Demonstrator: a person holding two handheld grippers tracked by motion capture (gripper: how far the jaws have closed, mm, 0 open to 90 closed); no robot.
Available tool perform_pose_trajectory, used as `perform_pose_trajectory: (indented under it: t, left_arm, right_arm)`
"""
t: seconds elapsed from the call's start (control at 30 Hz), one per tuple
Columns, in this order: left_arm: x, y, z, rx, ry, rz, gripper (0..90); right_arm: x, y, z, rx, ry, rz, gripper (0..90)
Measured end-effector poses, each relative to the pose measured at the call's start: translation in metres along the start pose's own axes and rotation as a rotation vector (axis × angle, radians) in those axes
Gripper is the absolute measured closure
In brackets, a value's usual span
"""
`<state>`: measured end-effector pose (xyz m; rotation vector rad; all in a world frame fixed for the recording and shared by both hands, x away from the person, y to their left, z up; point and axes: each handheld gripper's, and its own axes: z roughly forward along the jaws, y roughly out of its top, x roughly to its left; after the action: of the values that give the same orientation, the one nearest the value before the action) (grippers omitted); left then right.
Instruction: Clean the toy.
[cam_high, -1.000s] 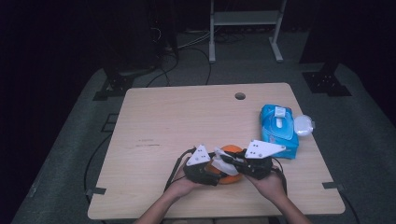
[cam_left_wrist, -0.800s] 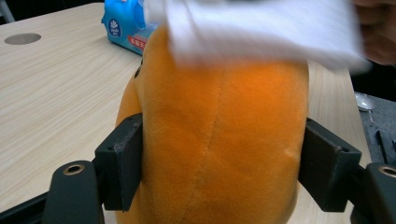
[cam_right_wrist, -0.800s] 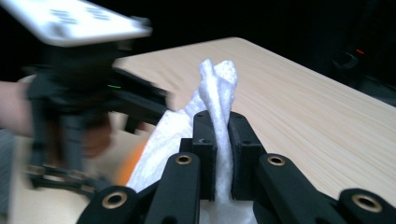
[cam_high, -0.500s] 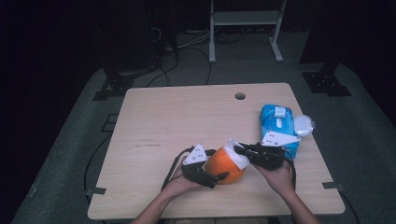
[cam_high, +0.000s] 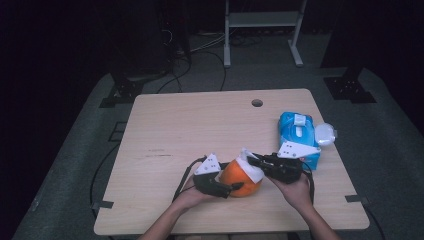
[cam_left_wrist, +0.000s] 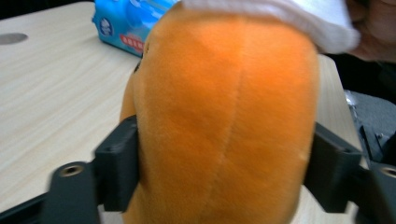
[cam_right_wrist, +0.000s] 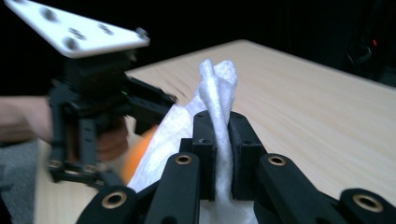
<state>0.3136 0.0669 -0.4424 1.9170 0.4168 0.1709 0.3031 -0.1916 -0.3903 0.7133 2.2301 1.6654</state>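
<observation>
I am clamping my left gripper (cam_high: 235, 187) on the orange plush (cam_high: 242, 179) beside the blue wipes pack (cam_high: 296, 131), its jaws having just been closing; my right gripper (cam_right_wrist: 219, 154) is pinching the white cloth (cam_right_wrist: 218, 88) over it, risking slippage

The high view looks forward and down over the whole table (cam_high: 165, 125). The left gripper view sits tight against the orange plush toy (cam_left_wrist: 224, 121), facing the far right corner. The right gripper view, equally near, shares that toy (cam_right_wrist: 135, 161).

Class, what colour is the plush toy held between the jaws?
Orange plush toy, best in the left gripper view.
</observation>
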Motion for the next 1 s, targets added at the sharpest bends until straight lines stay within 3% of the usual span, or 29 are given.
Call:
perform_pose_trajectory:
  t: [0.17,0.37,0.57,0.73,0.77,0.83,0.93,1.0]
  left_arm:
    - [-0.006,0.015,-0.014,-0.058,0.031,0.037,31.8]
    - [-0.007,0.029,-0.03,-0.084,0.048,0.069,32.8]
    - [-0.005,0.03,-0.033,-0.046,0.051,0.08,32.8]
    - [0.001,0.016,-0.02,0.077,0.064,0.074,31.7]
    - [0.001,0.014,-0.018,0.076,0.06,0.064,31.1]
    - [0.002,0.014,-0.016,0.074,0.055,0.056,29.6]
    - [0.002,0.015,-0.015,0.073,0.057,0.06,28.4]
    - [0.0,0.014,-0.013,0.075,0.06,0.074,27.9]
  right_arm:
    - [0.015,0.014,-0.001,-0.05,0.025,-0.049,81.8]
    - [0.003,0.014,-0.009,-0.076,0.02,0.007,81.9]
    - [-0.001,0.009,-0.004,-0.045,0.021,0.033,82.0]
    - [-0.013,-0.01,0.01,0.049,0.029,0.103,81.9]
    - [-0.016,-0.015,0.014,0.079,0.03,0.115,81.9]
    - [-0.018,-0.017,0.015,0.078,0.027,0.131,81.9]
    - [-0.012,-0.01,0.01,0.059,-0.001,0.093,81.9]
    - [-0.005,-0.005,0.01,0.044,0.008,0.071,81.9]
